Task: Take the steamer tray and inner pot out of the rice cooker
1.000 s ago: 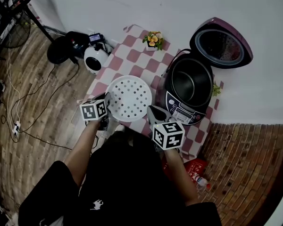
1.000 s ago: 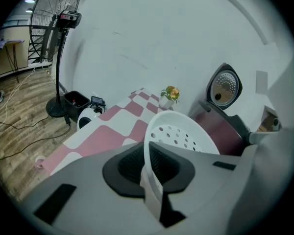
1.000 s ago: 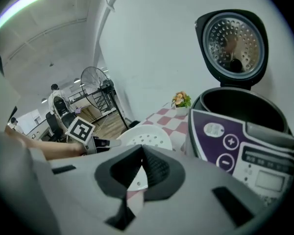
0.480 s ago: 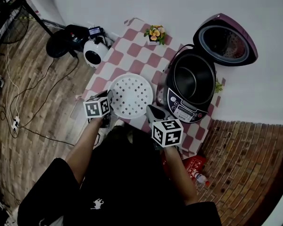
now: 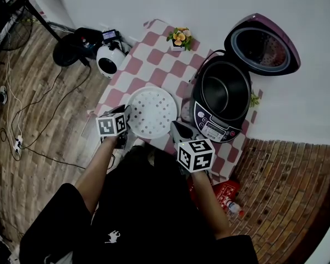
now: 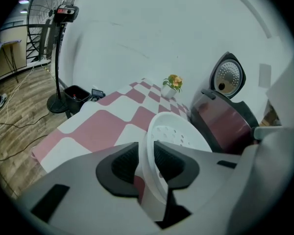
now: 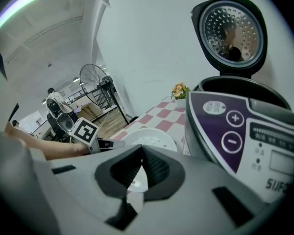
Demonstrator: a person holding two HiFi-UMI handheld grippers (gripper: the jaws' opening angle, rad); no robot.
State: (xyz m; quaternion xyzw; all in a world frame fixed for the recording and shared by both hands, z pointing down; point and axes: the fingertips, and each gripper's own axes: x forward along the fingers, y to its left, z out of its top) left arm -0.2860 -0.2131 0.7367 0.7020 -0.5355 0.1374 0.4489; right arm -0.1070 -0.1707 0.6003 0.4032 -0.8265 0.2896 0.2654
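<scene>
Against a second ago, the white perforated round steamer tray (image 5: pixel 152 112) shows smaller and lower in the head view. It now lies flat on the pink-and-white checked bench (image 5: pixel 154 55), toward the near edge and just beside the purple and black rice cooker (image 5: pixel 215 126). The jaws of the left hand-held gripper (image 6: pixel 148 153) have just been opening. They stand apart, with the tray's upright rim between the pads but no longer squeezed. The right hand-held gripper (image 7: pixel 141 151) hangs near the cooker's front as before, its jaws closed together on nothing.

The head view alone looks down into the cooker. There the dark metal inner pot (image 5: pixel 217 92) sits in the body, which stands at the bench's right edge under its raised purple lid (image 5: pixel 262 44). A small pot of orange flowers (image 5: pixel 180 38) stands at the far edge.

Only the left gripper view shows the rim between the pads. It also takes in a black standing fan (image 6: pixel 53 38) on the wooden floor.

The right gripper view adds the purple control panel's round plus and minus buttons (image 7: pixel 233 129), the lid's dotted inner plate (image 7: pixel 231 29) and the left gripper's marker cube (image 7: pixel 83 129).
</scene>
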